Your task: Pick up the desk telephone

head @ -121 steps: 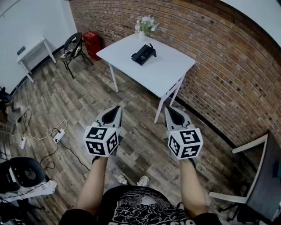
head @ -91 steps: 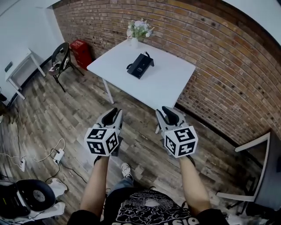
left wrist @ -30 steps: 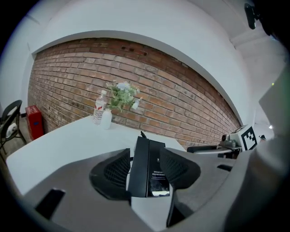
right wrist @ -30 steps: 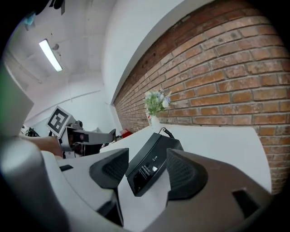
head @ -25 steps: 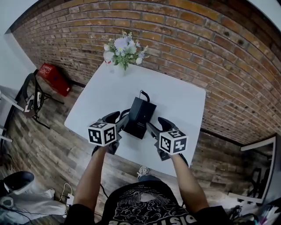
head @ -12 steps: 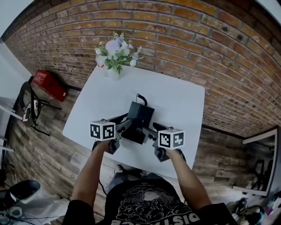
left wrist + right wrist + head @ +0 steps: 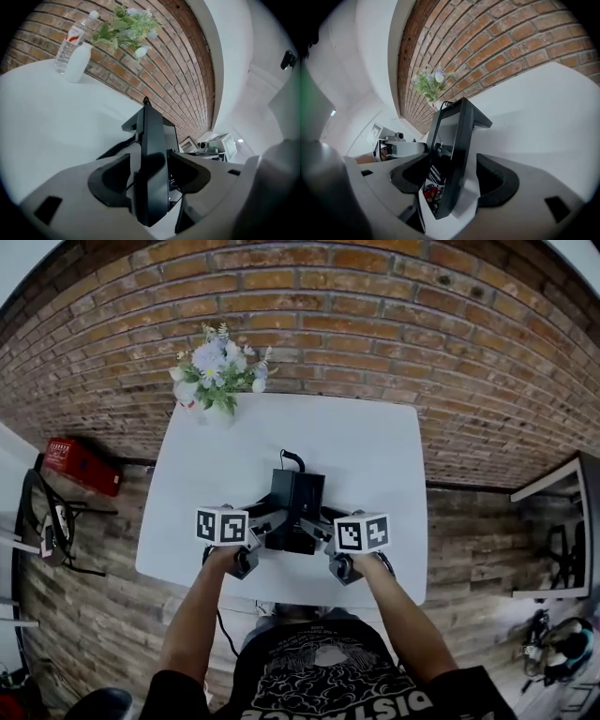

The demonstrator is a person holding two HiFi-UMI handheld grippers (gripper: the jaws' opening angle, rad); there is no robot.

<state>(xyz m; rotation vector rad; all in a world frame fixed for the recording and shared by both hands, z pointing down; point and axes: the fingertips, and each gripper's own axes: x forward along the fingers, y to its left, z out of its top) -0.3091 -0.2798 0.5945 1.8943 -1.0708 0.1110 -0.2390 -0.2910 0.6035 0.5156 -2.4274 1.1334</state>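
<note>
A curved red-brick wall (image 7: 375, 315) backs a white tabletop (image 7: 366, 456) standing on a wood-plank floor (image 7: 84, 549). At the tabletop's far left corner a white vase (image 7: 77, 63) holds a bunch of pale flowers (image 7: 217, 367). A clear water bottle (image 7: 70, 40) with a red label stands just beside the vase, but whether it holds anything cannot be made out.

The black desk telephone (image 7: 295, 507) sits near the tabletop's front edge, between the two tools. The left hand-held gripper (image 7: 150, 173) has its jaws closed on the telephone's left edge, a dark pad pressed to each side of it. The right hand-held gripper (image 7: 454, 176) is clamped on the opposite edge, one pad on the keypad face and the other at the underside.

From the head view the marker cubes and jaws cover the telephone's front part. Whether its base rests on the tabletop or is raised cannot be told. A coiled cord (image 7: 112, 150) runs out from under the left side, its end hidden.
</note>
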